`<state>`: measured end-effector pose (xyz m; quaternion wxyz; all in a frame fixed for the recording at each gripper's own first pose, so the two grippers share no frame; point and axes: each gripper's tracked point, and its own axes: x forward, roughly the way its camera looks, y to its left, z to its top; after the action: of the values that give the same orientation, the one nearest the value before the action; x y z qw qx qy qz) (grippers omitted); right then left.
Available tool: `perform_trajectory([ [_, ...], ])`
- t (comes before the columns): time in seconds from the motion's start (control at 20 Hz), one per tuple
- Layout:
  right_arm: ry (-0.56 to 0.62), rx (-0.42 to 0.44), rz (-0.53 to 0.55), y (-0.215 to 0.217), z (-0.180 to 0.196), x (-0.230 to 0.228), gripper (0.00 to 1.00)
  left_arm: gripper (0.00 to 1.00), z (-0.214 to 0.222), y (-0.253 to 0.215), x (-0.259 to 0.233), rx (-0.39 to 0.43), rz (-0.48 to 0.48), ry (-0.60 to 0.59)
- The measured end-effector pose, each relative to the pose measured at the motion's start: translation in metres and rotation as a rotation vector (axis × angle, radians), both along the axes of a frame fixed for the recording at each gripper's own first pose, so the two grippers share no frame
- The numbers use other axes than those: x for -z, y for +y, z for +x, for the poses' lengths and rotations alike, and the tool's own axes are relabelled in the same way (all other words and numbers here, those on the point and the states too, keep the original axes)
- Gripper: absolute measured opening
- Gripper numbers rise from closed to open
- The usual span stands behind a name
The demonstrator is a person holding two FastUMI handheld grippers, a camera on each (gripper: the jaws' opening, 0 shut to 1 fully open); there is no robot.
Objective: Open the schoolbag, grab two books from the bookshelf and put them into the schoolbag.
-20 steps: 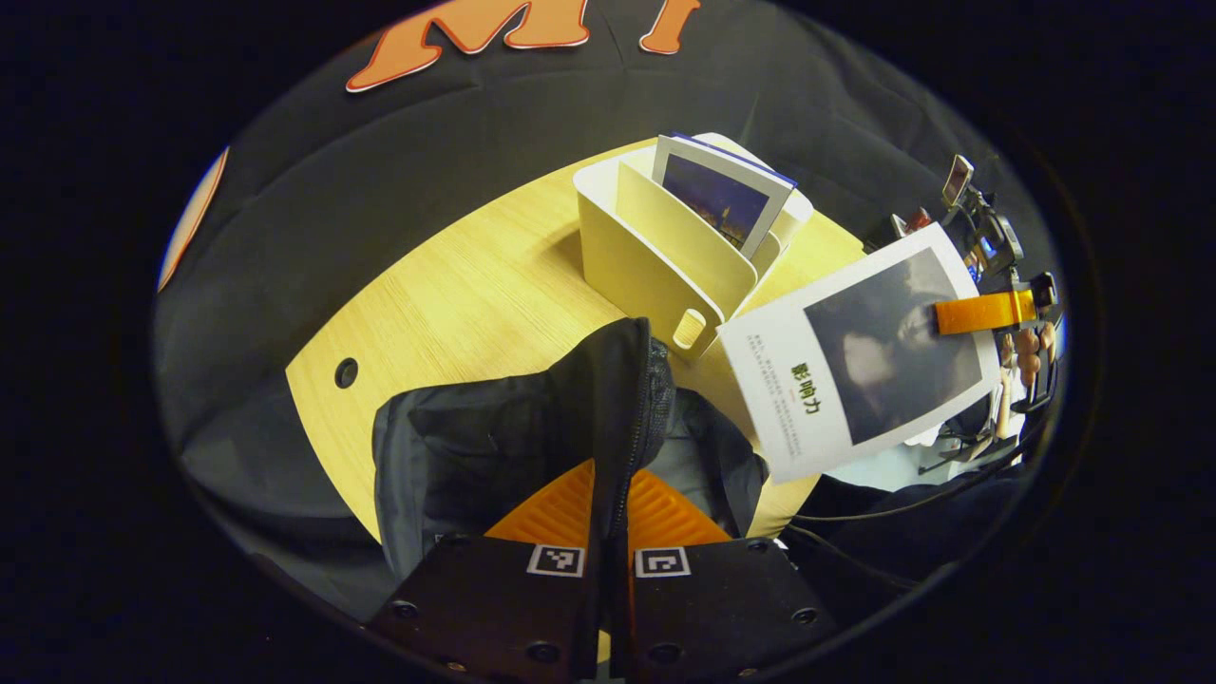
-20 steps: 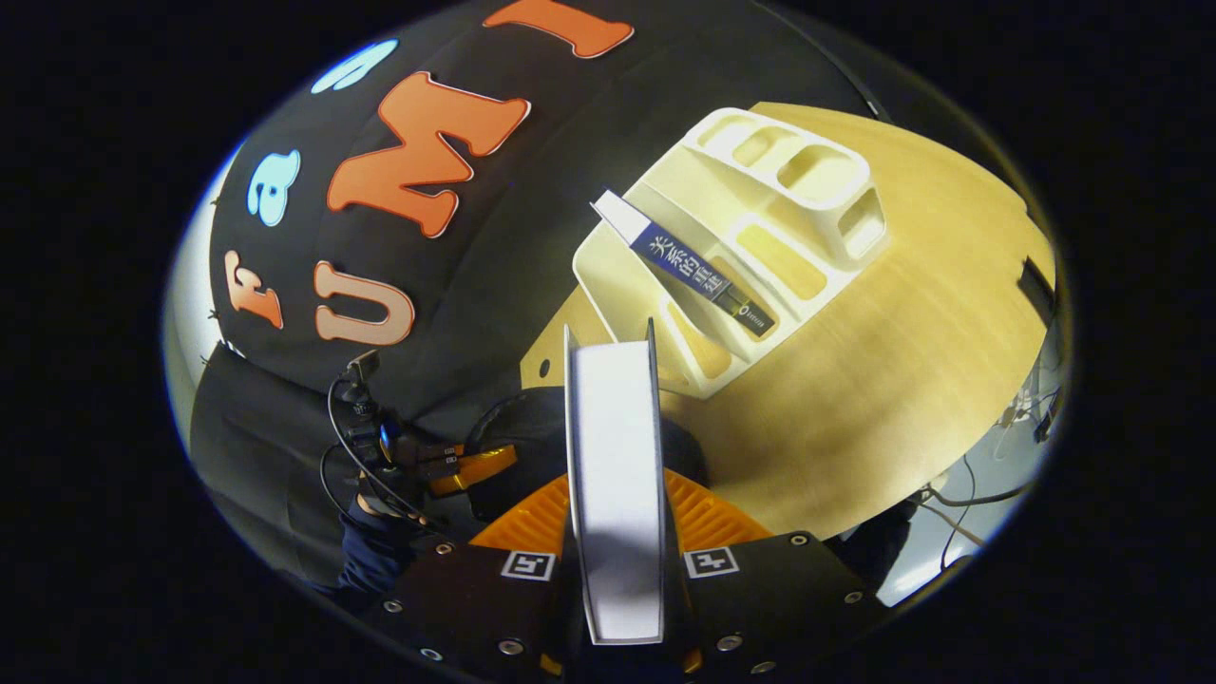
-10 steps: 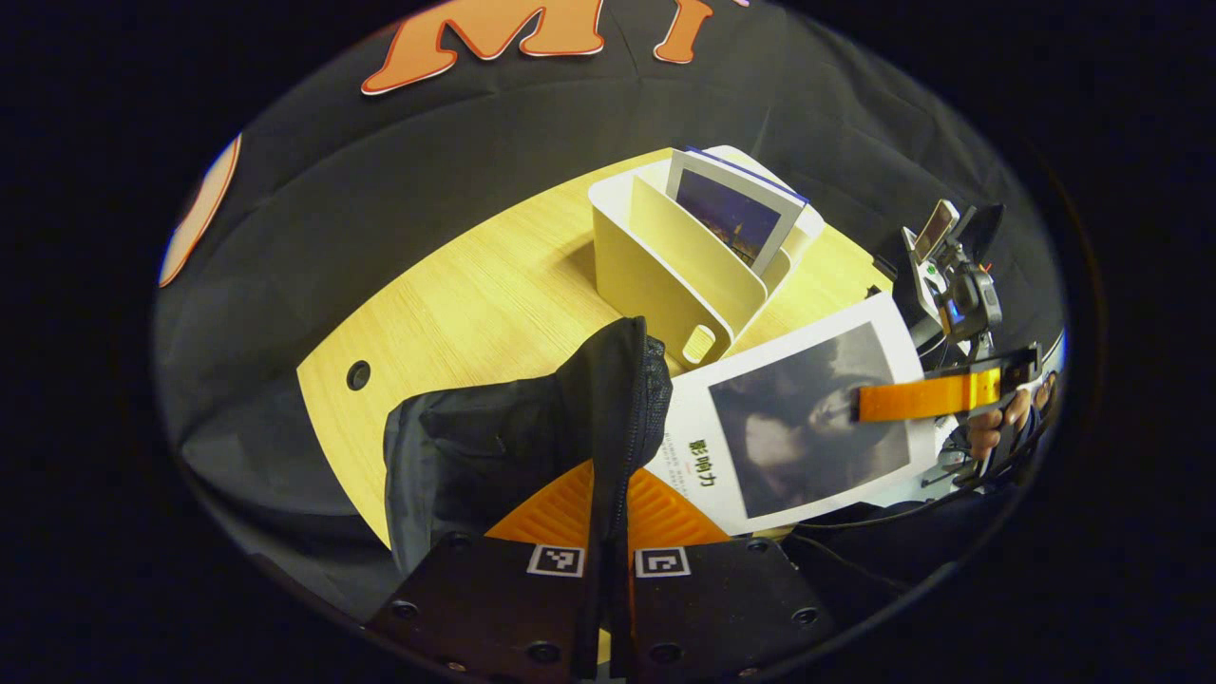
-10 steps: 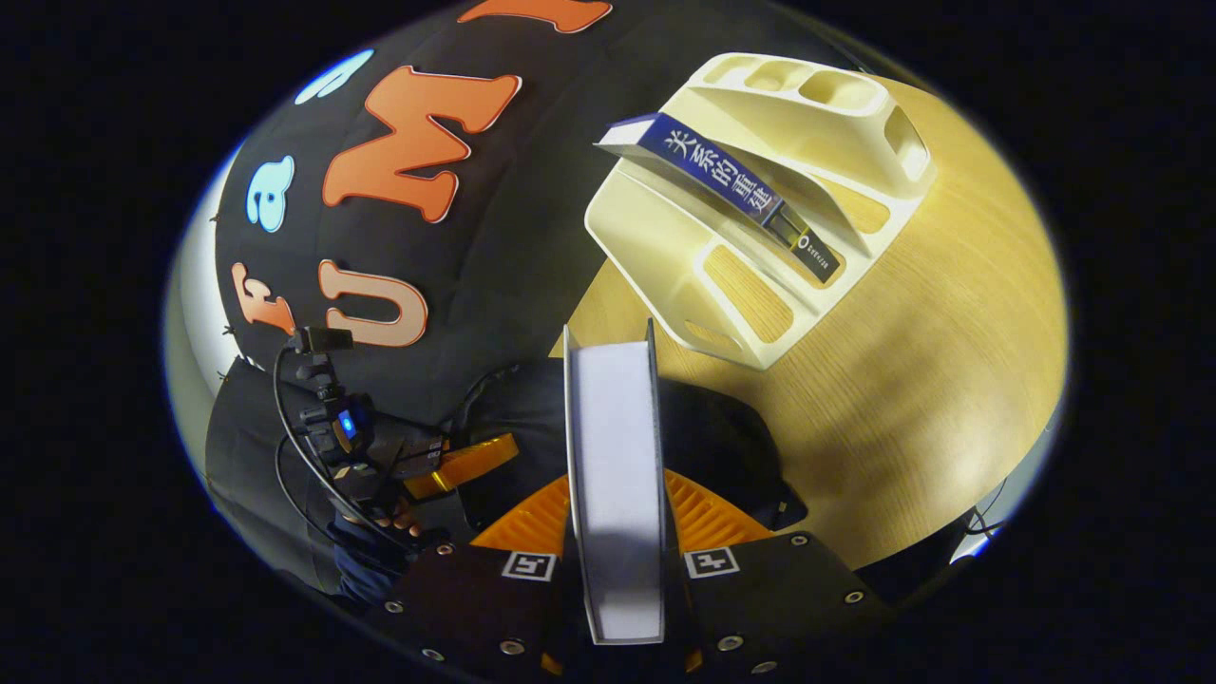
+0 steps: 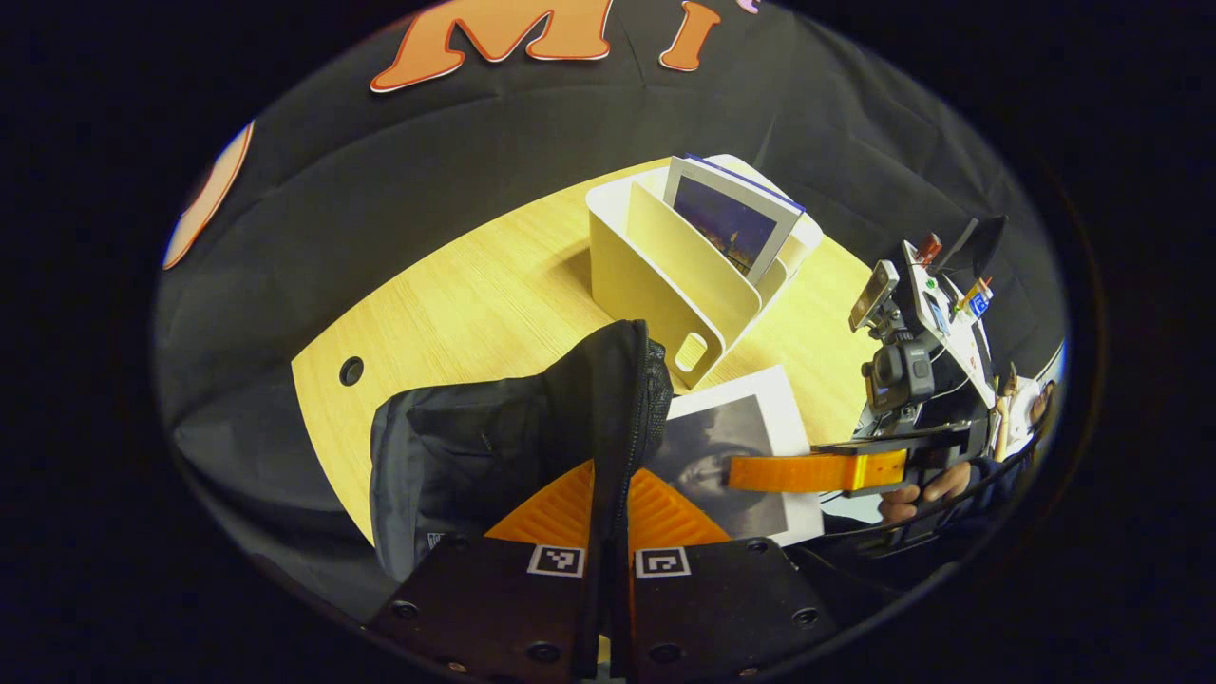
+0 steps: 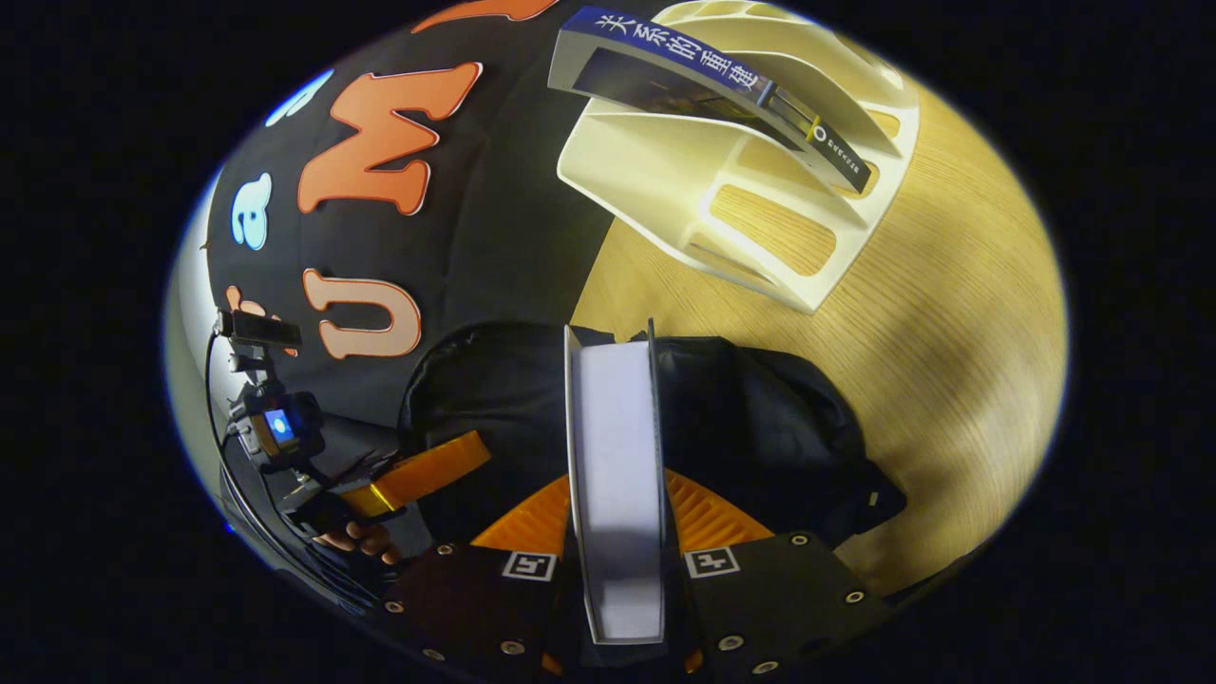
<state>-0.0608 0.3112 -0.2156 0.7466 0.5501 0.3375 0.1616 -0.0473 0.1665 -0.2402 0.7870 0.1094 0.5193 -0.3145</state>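
Black cloth is hanging behind a pale wooden desk (image 5: 475, 304) that is running across the middle of the left gripper view; a black schoolbag (image 5: 494, 446) is sitting at lower centre of that view, its upper edge standing pinched in the clenched fingers of the left gripper (image 5: 608, 494); a cream bookshelf (image 5: 665, 275) is standing at upper centre, holding one leaning book with a dark cover (image 5: 727, 223); at lower right the right gripper (image 5: 760, 472) is gripping a second, white-bordered book (image 5: 750, 427), which is lying just beside the schoolbag's opening; a hand (image 5: 917, 489) is holding that gripper at the right edge. In the right gripper view the second book's page edge (image 6: 617, 475) is standing clamped in its fingers at lower centre, over the schoolbag (image 6: 760, 427); the bookshelf (image 6: 684, 180) is sitting at the top.
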Motion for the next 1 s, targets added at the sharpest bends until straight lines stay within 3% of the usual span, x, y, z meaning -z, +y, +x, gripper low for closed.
perform_trajectory([
  [0.25, -0.009, 0.041, 0.051, 0.018, 0.020, 0.009, 0.35, 0.05, -0.004, -0.001, -0.001, -0.025, -0.016, -0.001],
  [0.45, 0.015, 0.024, 0.093, 0.039, 0.026, 0.019, 0.36, 0.06, -0.012, -0.009, 0.000, -0.027, -0.028, 0.012],
  [0.7, 0.001, 0.012, 0.063, 0.049, 0.034, 0.026, 0.36, 0.05, -0.022, -0.019, 0.002, -0.025, -0.035, 0.026],
  [0.75, 0.013, 0.004, 0.046, 0.053, 0.036, 0.030, 0.47, 0.06, -0.023, -0.019, 0.002, -0.026, -0.031, 0.025],
  [0.8, 0.037, -0.024, 0.038, 0.060, 0.034, 0.036, 0.37, 0.06, -0.025, -0.019, 0.004, -0.027, -0.028, 0.028],
  [0.95, 0.129, -0.114, -0.060, 0.063, 0.021, 0.052, 0.50, 0.06, -0.024, -0.020, 0.003, -0.046, -0.027, 0.030],
  [1.0, 0.153, -0.150, -0.098, 0.059, 0.014, 0.057, 0.59, 0.06, -0.021, -0.020, 0.002, -0.063, -0.028, 0.028],
])
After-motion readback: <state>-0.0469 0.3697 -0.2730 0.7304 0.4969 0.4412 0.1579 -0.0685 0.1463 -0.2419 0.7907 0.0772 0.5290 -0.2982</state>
